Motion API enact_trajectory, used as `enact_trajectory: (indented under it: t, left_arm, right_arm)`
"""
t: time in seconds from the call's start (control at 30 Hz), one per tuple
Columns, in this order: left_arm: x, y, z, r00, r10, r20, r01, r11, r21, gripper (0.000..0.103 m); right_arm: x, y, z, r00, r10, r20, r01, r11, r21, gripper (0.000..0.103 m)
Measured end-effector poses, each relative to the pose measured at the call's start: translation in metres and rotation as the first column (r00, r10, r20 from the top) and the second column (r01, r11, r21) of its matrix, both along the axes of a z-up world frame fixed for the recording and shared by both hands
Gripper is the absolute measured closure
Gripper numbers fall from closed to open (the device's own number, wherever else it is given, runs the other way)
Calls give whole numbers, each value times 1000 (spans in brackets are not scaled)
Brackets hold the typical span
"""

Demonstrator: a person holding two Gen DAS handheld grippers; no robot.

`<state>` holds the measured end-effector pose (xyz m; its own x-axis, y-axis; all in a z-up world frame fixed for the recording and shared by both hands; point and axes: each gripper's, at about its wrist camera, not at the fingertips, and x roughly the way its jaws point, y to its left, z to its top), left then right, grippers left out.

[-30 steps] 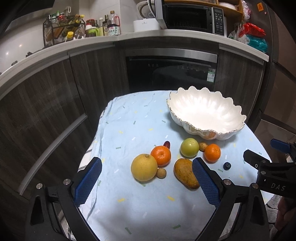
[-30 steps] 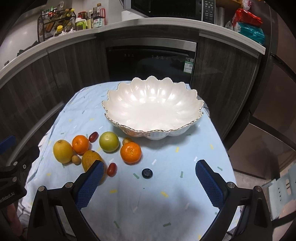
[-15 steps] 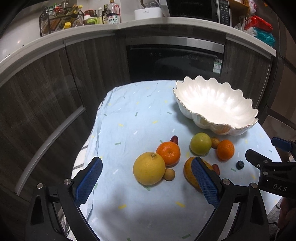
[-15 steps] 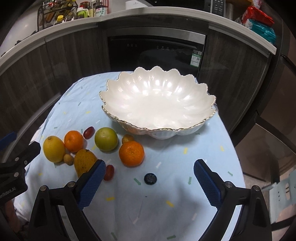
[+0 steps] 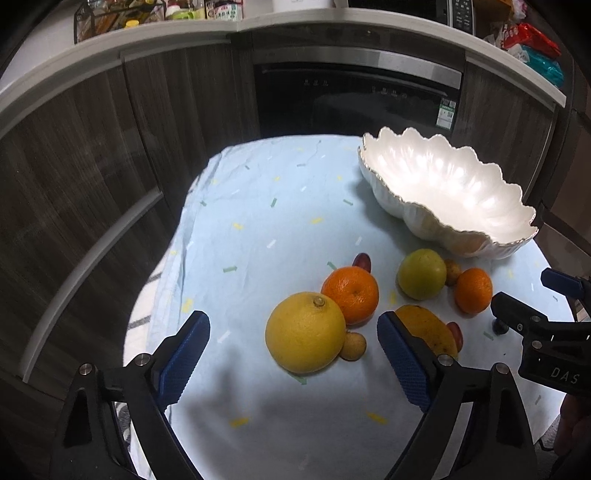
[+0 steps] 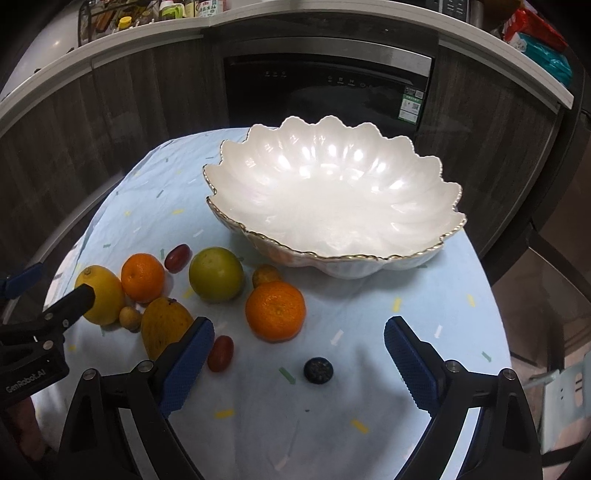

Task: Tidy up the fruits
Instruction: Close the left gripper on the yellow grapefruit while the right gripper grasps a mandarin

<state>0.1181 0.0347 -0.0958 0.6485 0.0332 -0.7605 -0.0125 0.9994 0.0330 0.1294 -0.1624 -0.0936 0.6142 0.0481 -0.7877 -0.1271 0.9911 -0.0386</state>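
I hold both grippers, left gripper (image 5: 293, 350) and right gripper (image 6: 299, 356), spread apart; fruits crowd before the white bowl (image 6: 332, 199) on blue cloth (image 6: 369, 424), oven (image 6: 328, 88) behind

Home kitchen, built-in oven (image 5: 354, 99) under white countertop (image 5: 369, 26), dark wood cabinets (image 5: 74, 177), condiment rack (image 5: 118, 14)

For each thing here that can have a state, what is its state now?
White bowl: upright, no fruit inside.
Left hand-held gripper: open, holds nothing.
Right hand-held gripper: open, holds nothing.
Yellow citrus: on the cloth, ungrasped.
Mango: lying on the cloth.
Oven door: closed.
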Motion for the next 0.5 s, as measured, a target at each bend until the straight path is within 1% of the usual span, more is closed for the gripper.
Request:
enact_trajectory:
  t: [0.07,0.17,0.33,0.43,0.5]
  left_arm:
    - [2,1,-4,1000,3,-10,-3,1000,5,15]
    - [5,3,-8,1000,10,-23,-9,1000,4,16]
    - [9,4,-15,999,3,-44,-3,1000,-7,16]
    - [11,4,-19,998,2,-56,-2,1000,-13,19]
    - [12,4,-20,998,3,-59,-4,1000,-16,20]
  right_arm:
    - [3,2,-3,1000,7,-5,-7,1000,6,13]
    - [9,4,-7,1000,17,-18,-17,1000,17,17]
    - [16,6,-15,999,21,-34,-19,999,31,19]
    - [19,7,-19,999,22,-48,-21,999,40,19]
    - [21,7,-22,998,25,-58,-22,999,48,22]
